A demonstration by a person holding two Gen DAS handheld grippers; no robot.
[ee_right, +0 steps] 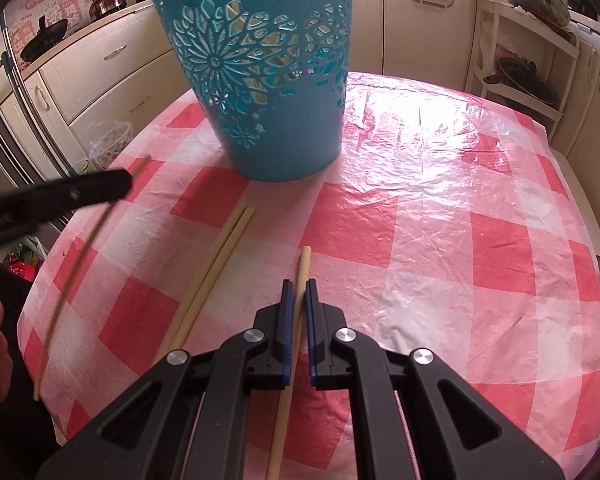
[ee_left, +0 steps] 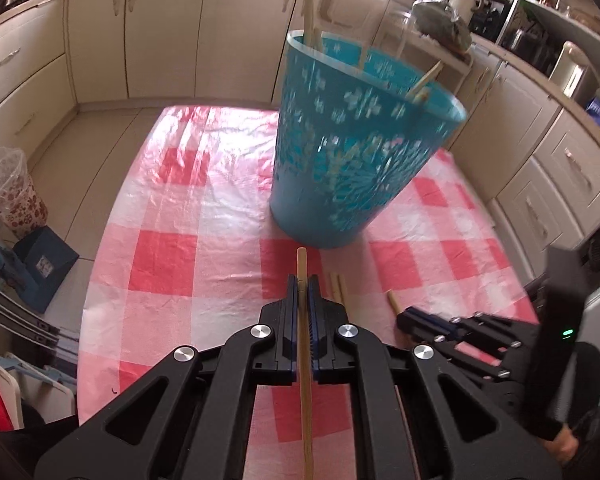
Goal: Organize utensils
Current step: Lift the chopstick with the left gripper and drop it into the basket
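A teal cut-out bucket (ee_left: 356, 140) stands on the red-checked tablecloth (ee_left: 172, 256), with several chopsticks (ee_left: 422, 86) leaning inside. My left gripper (ee_left: 303, 280) is shut on a wooden chopstick (ee_left: 305, 360), raised over the table in front of the bucket. In the right wrist view the bucket (ee_right: 268, 80) is straight ahead. There my right gripper (ee_right: 299, 283) is shut on another chopstick (ee_right: 305, 264) low over the cloth. A pair of chopsticks (ee_right: 220, 260) lies on the cloth to its left. The left gripper (ee_right: 126, 184) shows at the left with its chopstick (ee_right: 72, 272).
Cream cabinets (ee_left: 160, 32) ring the table. A small lined bin (ee_left: 12, 196) and a blue box (ee_left: 46, 264) sit on the floor at the left. A white rack (ee_right: 528, 60) stands at the back right. The right gripper (ee_left: 404, 320) is close beside the left one.
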